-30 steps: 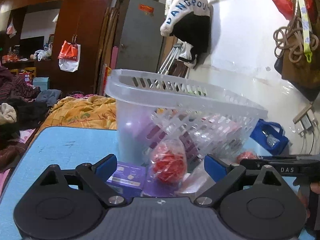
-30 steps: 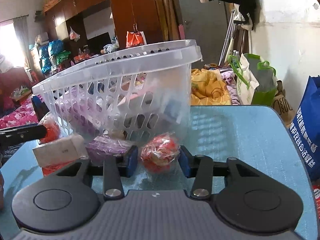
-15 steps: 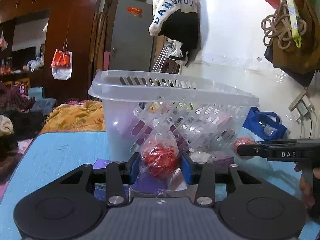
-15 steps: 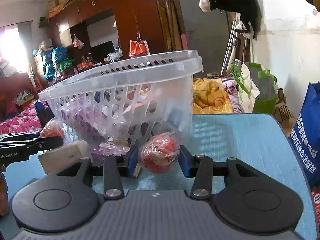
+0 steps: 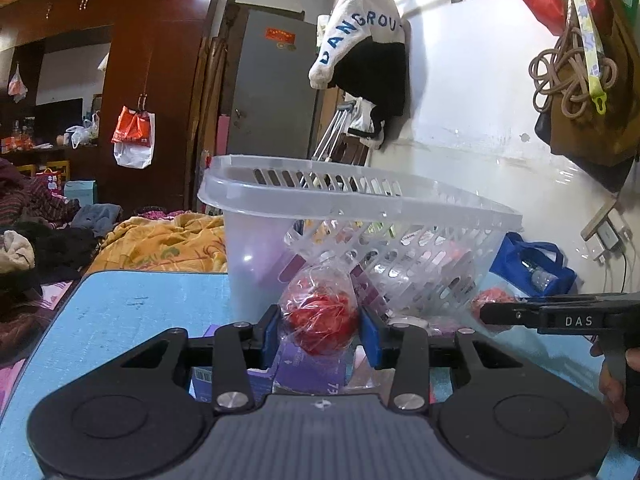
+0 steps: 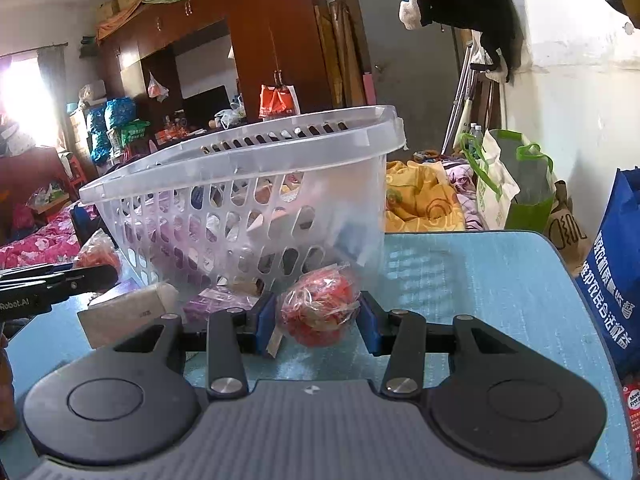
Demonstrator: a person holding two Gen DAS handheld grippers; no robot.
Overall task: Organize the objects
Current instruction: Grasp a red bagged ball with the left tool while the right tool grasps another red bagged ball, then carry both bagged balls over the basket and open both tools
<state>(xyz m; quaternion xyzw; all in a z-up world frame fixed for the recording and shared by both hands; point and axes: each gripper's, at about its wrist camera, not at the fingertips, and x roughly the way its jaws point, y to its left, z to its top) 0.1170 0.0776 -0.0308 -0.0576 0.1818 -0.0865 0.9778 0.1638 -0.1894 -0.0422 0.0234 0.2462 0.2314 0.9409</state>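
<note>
Two red bagged bundles, one basket, loose packets on the desk.
A clear slotted basket (image 5: 360, 216) stands on the blue desk (image 6: 500, 280), holding packets. Each tongs pinches a crinkly clear bag of red stuff (image 5: 320, 316) (image 6: 320, 312). A purple packet (image 6: 218, 302) and a beige box (image 6: 128, 314) lie by the basket.

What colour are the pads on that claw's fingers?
Blue pads, clearest in the left wrist view.

The basket (image 5: 360, 216) stands on the counter (image 5: 132, 312), tilted, with items inside. Before it lie several packets. One bagged bundle (image 5: 320, 320) sits between the fingers of the left tongs (image 5: 320, 338), above a box (image 5: 304, 372). A second bundle (image 6: 318, 312) sits between the fingers of the right tongs (image 6: 318, 322), with a carton (image 6: 128, 314) to its left. Bedding (image 5: 160, 240) lies behind the counter.
</note>
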